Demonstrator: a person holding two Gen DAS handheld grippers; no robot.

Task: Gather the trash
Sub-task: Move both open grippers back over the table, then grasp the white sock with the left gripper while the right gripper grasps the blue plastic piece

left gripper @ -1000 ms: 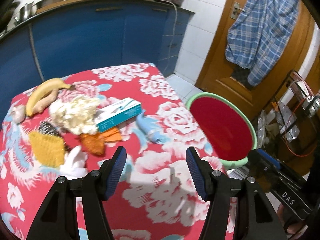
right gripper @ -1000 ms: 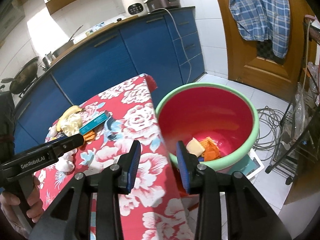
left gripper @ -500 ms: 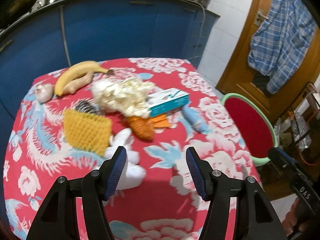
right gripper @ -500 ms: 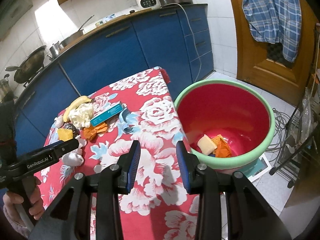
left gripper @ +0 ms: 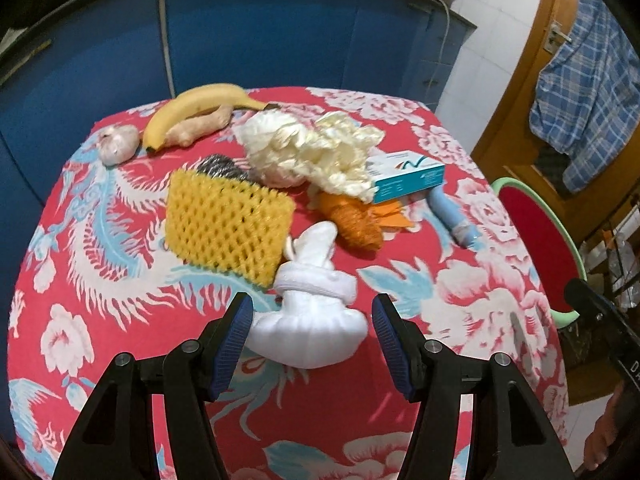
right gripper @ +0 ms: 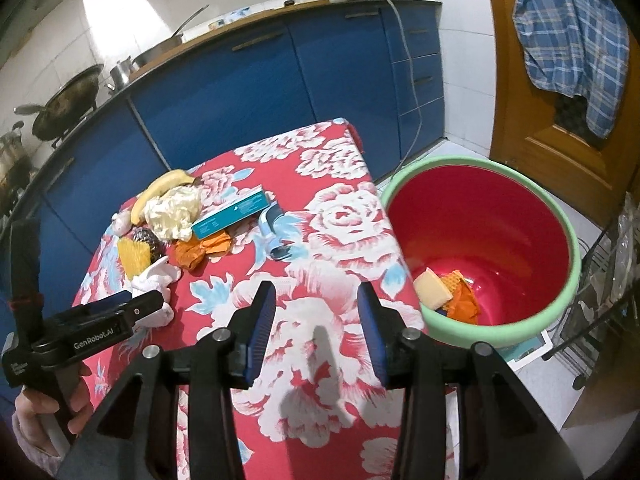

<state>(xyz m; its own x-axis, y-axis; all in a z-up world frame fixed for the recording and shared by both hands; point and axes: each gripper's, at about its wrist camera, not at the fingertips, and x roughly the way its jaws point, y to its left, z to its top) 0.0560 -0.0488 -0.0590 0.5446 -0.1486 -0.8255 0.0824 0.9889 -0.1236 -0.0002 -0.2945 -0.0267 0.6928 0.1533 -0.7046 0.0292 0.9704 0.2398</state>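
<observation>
My left gripper (left gripper: 312, 334) is open, its jaws on either side of a white foam fruit net (left gripper: 312, 320) lying on the red floral table (left gripper: 120, 272). Behind it lie a yellow foam net (left gripper: 228, 228), an orange wrapper (left gripper: 356, 220), a crumpled cream bag (left gripper: 316, 152), a teal box (left gripper: 408, 176) and a blue tube (left gripper: 452, 220). My right gripper (right gripper: 316, 320) is open and empty over the table's near right part. The red bucket with a green rim (right gripper: 560, 220) stands right of the table and holds some trash (right gripper: 448, 292).
A banana (left gripper: 200, 108), ginger root (left gripper: 200, 124), garlic (left gripper: 118, 144) and a steel scourer (left gripper: 220, 164) lie at the table's back. Blue cabinets (right gripper: 260, 80) stand behind. A wooden door with a plaid shirt (right gripper: 568, 32) and a wire rack (right gripper: 612, 280) are right.
My left gripper has swung left and moved down toward the table until its jaws flank the white foam net. My right gripper has drawn back from the bucket over the table.
</observation>
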